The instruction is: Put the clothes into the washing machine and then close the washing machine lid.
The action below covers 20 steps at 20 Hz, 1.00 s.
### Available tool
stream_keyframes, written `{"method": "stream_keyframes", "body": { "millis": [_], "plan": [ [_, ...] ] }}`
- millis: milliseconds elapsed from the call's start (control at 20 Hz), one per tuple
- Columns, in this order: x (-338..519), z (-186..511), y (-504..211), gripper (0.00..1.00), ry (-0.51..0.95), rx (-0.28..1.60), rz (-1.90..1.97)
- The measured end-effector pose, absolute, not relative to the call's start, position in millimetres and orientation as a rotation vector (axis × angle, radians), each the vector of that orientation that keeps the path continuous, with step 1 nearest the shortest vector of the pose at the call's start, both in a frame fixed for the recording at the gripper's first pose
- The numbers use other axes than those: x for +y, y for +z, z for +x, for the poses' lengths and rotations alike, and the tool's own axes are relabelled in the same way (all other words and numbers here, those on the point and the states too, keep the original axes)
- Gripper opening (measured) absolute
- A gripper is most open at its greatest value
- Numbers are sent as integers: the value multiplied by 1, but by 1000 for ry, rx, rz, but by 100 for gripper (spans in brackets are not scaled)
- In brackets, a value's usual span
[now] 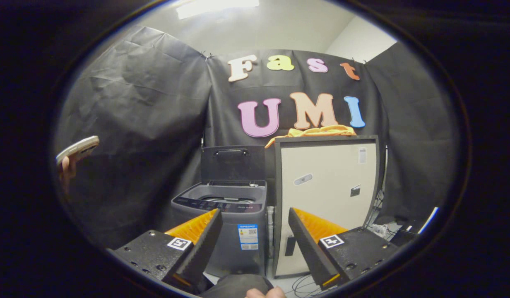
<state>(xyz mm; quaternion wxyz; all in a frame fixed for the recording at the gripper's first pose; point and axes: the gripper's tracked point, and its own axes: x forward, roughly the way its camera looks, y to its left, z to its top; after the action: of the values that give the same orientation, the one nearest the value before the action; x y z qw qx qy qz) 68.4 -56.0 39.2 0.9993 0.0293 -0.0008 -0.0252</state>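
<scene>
So from the gripper view, the gripper [252, 231] is hanging back from everything, fingers spread wide apart with nothing between them. It's got hold of nothing at all.

Beyond the fingers, pretty much in the gap between them and a bit toward the left finger, sits the washing machine [222, 223]. It's a grey top-loader standing on the floor, and its lid [233, 163] is flipped up, standing upright at the back, so the drum opening is exposed. There's a control strip along the front edge of the top and a sticker on the front panel.

Just beside the washer, on its right, is a taller cabinet [326, 198] with a pale front and dark frame. They look nearly touching, though I can't tell for sure. The clothes [317, 132], an orange-yellow bundle, are lying on top of that cabinet, draped a little over its left corner. So well beyond the fingers and higher than the washer.

Off to the left, well apart from the machine, a hand [66, 169] is holding up a phone [78, 149]. Some cables [383, 229] are lying on the floor to the right of the cabinet.
</scene>
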Motion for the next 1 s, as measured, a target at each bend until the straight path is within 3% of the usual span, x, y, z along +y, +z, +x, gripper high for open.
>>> {"method": "stream_keyframes", "body": {
  "millis": [1000],
  "plan": [
    [-125, 169, 125, 97, -88, -17, 21]
  ]
}}
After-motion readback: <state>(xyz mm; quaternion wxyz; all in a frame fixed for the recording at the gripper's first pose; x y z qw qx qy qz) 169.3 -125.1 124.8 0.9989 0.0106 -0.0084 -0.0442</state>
